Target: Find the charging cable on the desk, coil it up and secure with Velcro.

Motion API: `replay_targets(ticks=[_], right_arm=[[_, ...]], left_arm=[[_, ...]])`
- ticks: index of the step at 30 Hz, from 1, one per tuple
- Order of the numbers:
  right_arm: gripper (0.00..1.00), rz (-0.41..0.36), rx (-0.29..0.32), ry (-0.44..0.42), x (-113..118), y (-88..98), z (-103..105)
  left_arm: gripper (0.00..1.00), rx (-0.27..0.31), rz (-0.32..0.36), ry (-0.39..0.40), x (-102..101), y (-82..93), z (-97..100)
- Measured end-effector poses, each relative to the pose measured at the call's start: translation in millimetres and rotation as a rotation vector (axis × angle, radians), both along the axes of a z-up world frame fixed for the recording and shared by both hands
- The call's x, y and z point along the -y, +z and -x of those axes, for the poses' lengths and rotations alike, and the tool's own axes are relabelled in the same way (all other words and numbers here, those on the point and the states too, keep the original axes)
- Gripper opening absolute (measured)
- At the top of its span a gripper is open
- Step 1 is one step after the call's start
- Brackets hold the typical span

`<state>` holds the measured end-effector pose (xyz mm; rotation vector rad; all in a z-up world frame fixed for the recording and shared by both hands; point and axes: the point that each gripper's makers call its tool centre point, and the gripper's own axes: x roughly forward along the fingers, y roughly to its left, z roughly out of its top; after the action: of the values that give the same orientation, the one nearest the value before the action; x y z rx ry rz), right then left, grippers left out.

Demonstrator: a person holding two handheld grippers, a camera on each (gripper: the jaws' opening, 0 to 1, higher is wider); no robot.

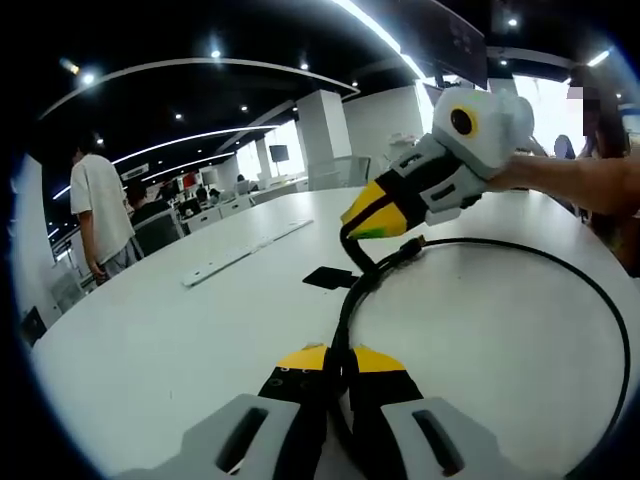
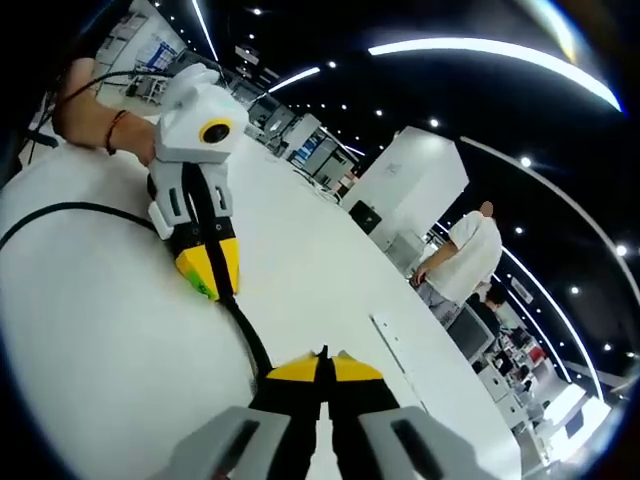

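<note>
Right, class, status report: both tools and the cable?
Left tool shut on cable. Right tool shut on cable. Loop open on desk. Black Velcro strap nearby.

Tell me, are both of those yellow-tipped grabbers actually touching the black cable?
Touching. In the left gripper view, the left gripper has its jaws shut on the black cable, and the right gripper pinches the same cable further along.

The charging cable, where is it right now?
The black charging cable is strung between the left gripper and right gripper, both shut on it, its slack looping over the white desk.
</note>
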<state>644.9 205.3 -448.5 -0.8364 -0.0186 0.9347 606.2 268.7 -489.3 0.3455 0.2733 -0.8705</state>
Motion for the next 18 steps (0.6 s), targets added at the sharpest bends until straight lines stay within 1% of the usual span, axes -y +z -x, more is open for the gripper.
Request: replay_targets(ticks=[18], right_arm=[[0.04, -0.019, -0.034, -0.005, -2, -11.9, -15]], left_arm=[[0.08, 0.004, -0.006, -0.001, -1, 0.8, -1.5]])
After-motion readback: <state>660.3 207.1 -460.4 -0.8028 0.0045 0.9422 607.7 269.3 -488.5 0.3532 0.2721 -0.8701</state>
